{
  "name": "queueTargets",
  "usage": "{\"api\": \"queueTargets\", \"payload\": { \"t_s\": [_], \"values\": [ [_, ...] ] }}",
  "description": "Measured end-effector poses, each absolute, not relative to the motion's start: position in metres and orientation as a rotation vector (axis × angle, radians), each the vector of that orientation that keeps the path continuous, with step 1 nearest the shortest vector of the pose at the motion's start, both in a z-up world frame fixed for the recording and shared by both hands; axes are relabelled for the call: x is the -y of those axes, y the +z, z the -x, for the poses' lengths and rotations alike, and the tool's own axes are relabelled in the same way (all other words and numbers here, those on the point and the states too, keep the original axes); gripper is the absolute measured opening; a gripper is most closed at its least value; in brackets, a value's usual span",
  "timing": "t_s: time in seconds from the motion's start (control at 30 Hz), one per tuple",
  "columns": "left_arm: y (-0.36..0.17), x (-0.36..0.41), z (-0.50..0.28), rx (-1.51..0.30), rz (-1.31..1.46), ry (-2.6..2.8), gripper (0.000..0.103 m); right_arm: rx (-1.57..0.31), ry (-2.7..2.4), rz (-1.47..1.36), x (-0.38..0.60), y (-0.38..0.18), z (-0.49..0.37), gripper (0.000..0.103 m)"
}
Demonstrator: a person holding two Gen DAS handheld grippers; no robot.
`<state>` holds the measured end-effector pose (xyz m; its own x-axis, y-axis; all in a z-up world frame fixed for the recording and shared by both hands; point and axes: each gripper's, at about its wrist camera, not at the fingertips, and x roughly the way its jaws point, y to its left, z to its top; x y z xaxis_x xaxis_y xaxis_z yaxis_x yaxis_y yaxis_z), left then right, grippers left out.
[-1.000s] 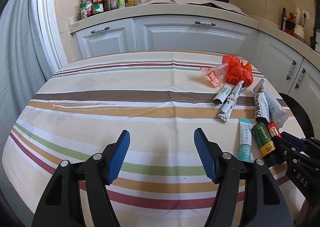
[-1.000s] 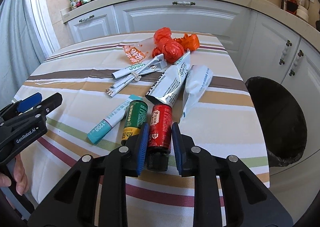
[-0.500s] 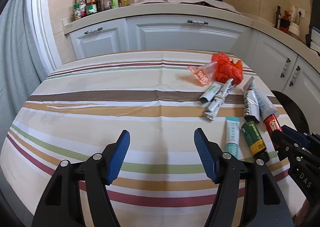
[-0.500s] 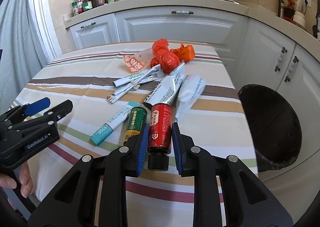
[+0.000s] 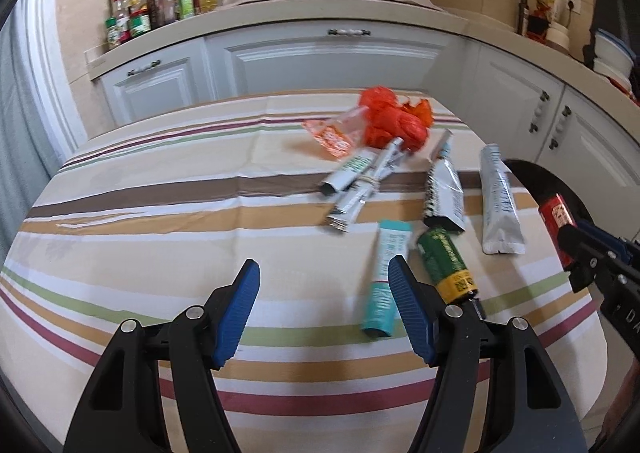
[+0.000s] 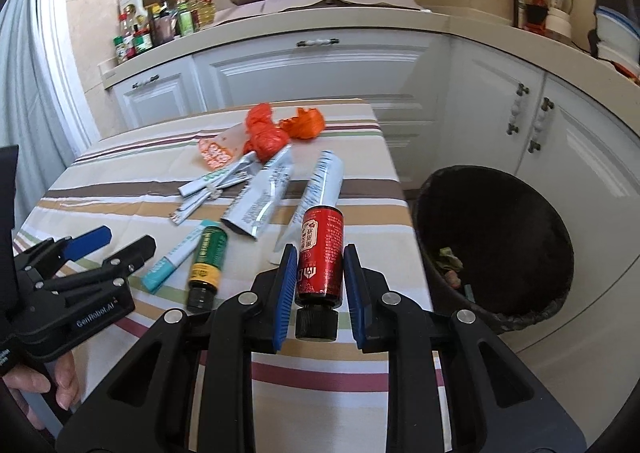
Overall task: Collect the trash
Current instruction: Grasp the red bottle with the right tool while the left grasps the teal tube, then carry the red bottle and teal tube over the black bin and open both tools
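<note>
Right tongs (image 6: 316, 285) are clamped on the red bottle (image 6: 322, 255), cap end toward me, held clear above the bench (image 6: 360, 213). So I'm mid-carry: pick done, drop not yet done. The bin (image 6: 496, 245) sits just right of the bench edge, mouth tilted toward the camera, a few scraps already at the bottom.

Next move, as I judge it: swing right until the bottle is over the bin mouth, then let go. Keep the bottle past the near rim before releasing, or it may bounce off.

Left tongs (image 5: 320, 313) stand apart with nothing between them, hovering low over the bench near the teal tube (image 5: 388, 277) and green bottle (image 5: 446, 263). One of those looks like the next pick. The foil pouches (image 5: 444, 189), white tube (image 5: 498, 201) and orange bag (image 5: 394, 123) are further back.
</note>
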<state>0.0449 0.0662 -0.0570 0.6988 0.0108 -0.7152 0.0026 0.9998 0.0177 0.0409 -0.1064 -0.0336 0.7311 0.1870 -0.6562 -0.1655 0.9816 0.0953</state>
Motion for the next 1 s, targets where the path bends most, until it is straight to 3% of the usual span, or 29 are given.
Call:
{"api": "queueTargets", "payload": {
  "t_s": [0.13,0.37,0.5,0.7,1.0],
  "values": [
    [-0.065,-0.060,-0.050,-0.833,-0.027,-0.014,0.062,-0.729,0.180,-0.050,0.117,-0.038,-0.041,0.023],
    [-0.074,-0.053,-0.056,-0.874,-0.036,-0.044,0.037,-0.732,0.162,-0.075,0.131,-0.042,-0.043,0.023],
    [-0.074,-0.050,-0.055,-0.867,-0.048,-0.049,0.017,-0.734,0.155,-0.083,0.134,-0.043,-0.045,0.023],
    [-0.072,-0.053,-0.052,-0.850,-0.031,-0.060,0.010,-0.735,0.151,-0.089,0.136,-0.044,-0.047,0.023],
    [-0.064,-0.059,-0.044,-0.818,-0.009,-0.058,0.007,-0.735,0.150,-0.088,0.137,-0.044,-0.048,0.023]
  ]
}}
